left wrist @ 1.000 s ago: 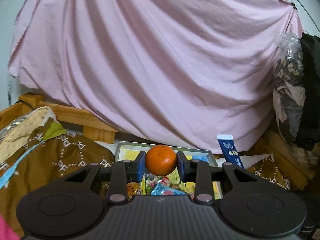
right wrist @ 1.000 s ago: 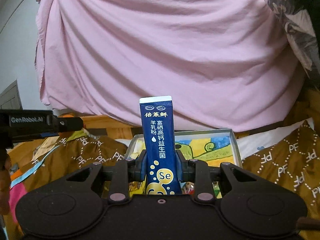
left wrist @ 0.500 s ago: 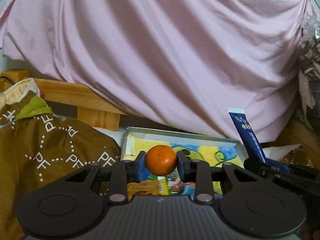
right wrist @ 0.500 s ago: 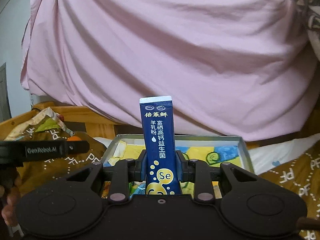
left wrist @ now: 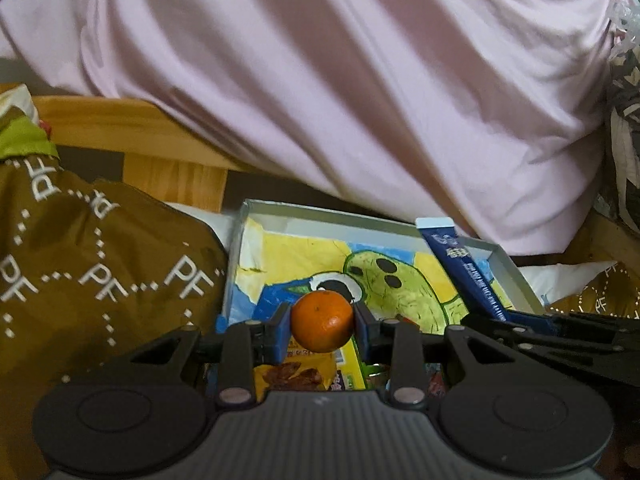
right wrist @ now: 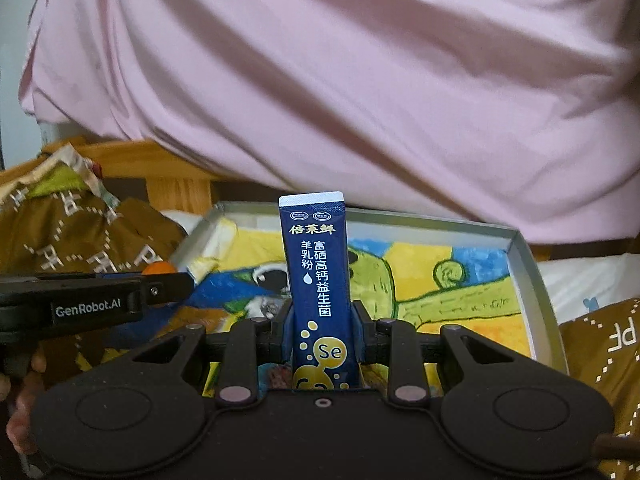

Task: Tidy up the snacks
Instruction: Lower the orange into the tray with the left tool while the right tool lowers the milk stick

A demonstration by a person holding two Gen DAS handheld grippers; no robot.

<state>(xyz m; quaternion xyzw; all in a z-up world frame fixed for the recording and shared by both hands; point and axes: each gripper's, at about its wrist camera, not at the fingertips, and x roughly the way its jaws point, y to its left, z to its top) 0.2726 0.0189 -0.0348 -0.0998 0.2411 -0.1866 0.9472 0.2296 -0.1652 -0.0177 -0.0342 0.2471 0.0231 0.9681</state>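
Left wrist view: left hand-held gripper (left wrist: 322, 322) squeezes orange (left wrist: 322, 321), right one (right wrist: 322, 330) squeezes packet (right wrist: 317, 280). Lower both gently into tray (right wrist: 532, 280).

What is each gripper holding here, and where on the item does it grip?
Left gripper: an orange, pinched across its sides. Right gripper: an upright blue sachet, clamped by the edges of its lower part.
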